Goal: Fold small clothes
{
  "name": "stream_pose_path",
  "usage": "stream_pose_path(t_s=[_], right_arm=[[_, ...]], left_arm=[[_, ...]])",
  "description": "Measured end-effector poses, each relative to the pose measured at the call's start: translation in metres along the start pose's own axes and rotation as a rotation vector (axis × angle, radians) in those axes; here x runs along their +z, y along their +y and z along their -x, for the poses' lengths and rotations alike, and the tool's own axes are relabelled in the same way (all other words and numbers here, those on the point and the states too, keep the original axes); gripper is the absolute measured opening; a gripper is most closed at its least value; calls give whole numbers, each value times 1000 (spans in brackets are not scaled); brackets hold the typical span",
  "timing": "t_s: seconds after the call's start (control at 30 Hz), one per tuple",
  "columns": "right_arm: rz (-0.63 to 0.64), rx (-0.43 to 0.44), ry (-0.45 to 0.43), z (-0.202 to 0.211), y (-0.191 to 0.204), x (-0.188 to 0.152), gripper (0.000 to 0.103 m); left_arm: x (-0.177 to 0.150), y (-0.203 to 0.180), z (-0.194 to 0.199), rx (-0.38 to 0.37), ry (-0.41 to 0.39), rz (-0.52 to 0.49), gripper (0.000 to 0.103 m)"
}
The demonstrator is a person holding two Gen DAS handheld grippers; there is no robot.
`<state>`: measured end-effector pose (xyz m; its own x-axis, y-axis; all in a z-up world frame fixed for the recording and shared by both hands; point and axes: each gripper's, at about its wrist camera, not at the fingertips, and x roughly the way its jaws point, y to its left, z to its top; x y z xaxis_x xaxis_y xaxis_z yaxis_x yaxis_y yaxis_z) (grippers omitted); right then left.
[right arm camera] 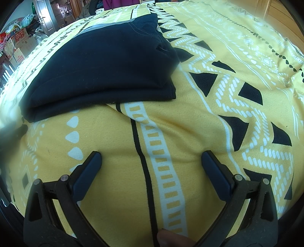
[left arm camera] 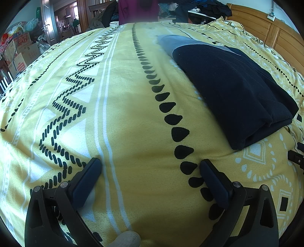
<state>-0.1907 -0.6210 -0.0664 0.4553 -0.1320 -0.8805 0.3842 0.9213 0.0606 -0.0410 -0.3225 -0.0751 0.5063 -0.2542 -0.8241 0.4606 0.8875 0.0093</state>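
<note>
A grey garment [left arm camera: 176,42] is lying mostly hidden under my folded dark garment [left arm camera: 233,89]. A purple-clothed figure [left arm camera: 137,10] is blurring beyond the bed [left arm camera: 123,114], cut off above.

The bedspread [left arm camera: 123,117] is showing a pale yellow ground, carrying white stripes and white zigzag bands, a line of black teardrop spots running from six towards twelve o'clock in the left wrist view, and black triangles with white dashed zigzags towards three o'clock in the right wrist view. The folded garment [left arm camera: 233,95] is looking navy, almost black, with a grey-blue panel showing at its twelve o'clock end. The left gripper [left arm camera: 150,172] and the right gripper [right arm camera: 151,163] are both showing black frames with dark blue pads on the fingers, and the headboard [left arm camera: 269,32] at two o'clock is glowing orange-brown wood.
</note>
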Motion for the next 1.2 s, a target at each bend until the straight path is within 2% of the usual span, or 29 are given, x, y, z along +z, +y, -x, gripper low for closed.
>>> stream_pose_path(t_s=[0.27, 0.37, 0.5, 0.67, 0.77, 0.87, 0.97, 1.0, 1.1, 1.2], right_arm=[[32, -21, -10, 7, 5, 7, 103], [52, -9, -54, 30, 12, 17, 103], [76, 23, -183, 88, 23, 41, 103], [89, 46, -352, 171, 36, 71, 103], [102, 59, -408, 204, 45, 81, 103], [99, 67, -429, 225, 52, 85, 103], [72, 70, -420, 234, 55, 85, 103], [66, 62, -412, 236, 56, 83, 103], [55, 31, -392, 239, 56, 75, 103], [44, 22, -372, 244, 56, 67, 103]], left_arm=[[8, 1, 0, -3, 14, 5, 103], [14, 1, 8, -3, 14, 17, 103], [38, -10, 57, 17, -77, 33, 103], [72, -37, 136, 0, -234, 24, 103], [88, -50, 197, 3, -375, 25, 103], [99, -55, 247, 4, -490, 52, 103], [106, -55, 271, -91, -499, 74, 103], [107, -55, 276, -102, -498, 80, 103], [102, -58, 288, -44, -529, 68, 103], [96, -60, 296, -19, -521, 79, 103]])
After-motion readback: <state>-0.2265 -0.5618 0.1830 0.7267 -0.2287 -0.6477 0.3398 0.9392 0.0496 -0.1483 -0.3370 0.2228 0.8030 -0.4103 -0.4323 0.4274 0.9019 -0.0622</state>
